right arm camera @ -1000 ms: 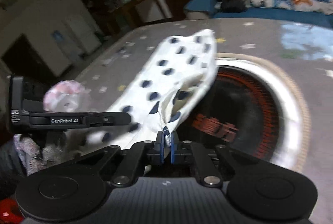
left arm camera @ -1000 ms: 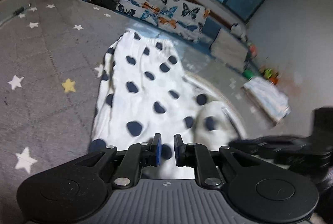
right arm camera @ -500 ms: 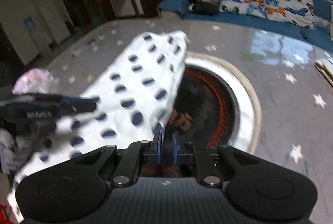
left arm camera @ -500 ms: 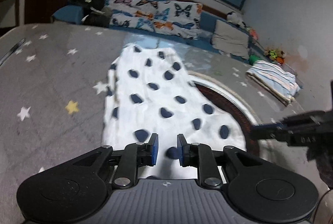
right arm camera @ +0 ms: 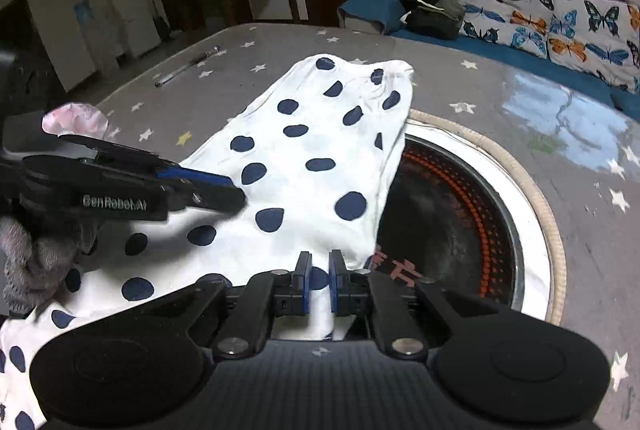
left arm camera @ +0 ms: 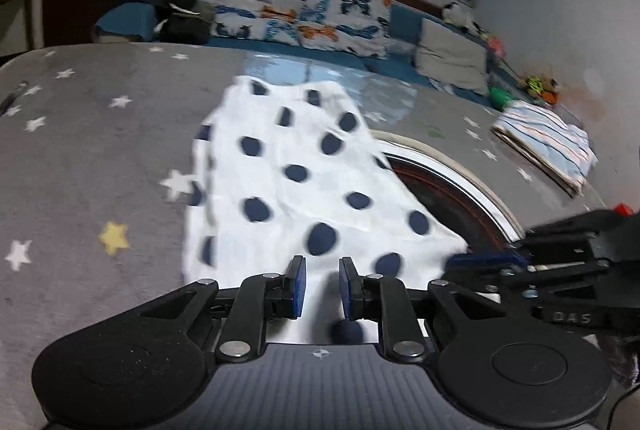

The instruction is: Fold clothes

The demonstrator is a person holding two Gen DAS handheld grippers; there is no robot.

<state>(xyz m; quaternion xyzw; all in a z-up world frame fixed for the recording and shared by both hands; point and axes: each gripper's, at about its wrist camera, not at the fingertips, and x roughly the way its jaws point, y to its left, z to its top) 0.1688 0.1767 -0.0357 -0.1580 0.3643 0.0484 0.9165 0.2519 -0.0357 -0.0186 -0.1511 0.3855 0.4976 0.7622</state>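
The dotted cloth (right arm camera: 312, 166) lies flat on the table (right arm camera: 500, 102), one fold seemingly made, more left; both grippers, left (left arm camera: 322, 288) and right (right arm camera: 319, 282), stand released at its near edge.

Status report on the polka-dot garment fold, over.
Left gripper open, over the garment's near edge. Right gripper open, over its corner. Polka-dot garment flat on the star-print table, overlapping the round inset. Nothing blocking.

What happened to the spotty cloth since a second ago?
The right gripper had pinched the polka-dot garment and held it up; now that edge lies flat and the jaws have opened a little. The left gripper opened wider. The striped folded cloth stayed put.
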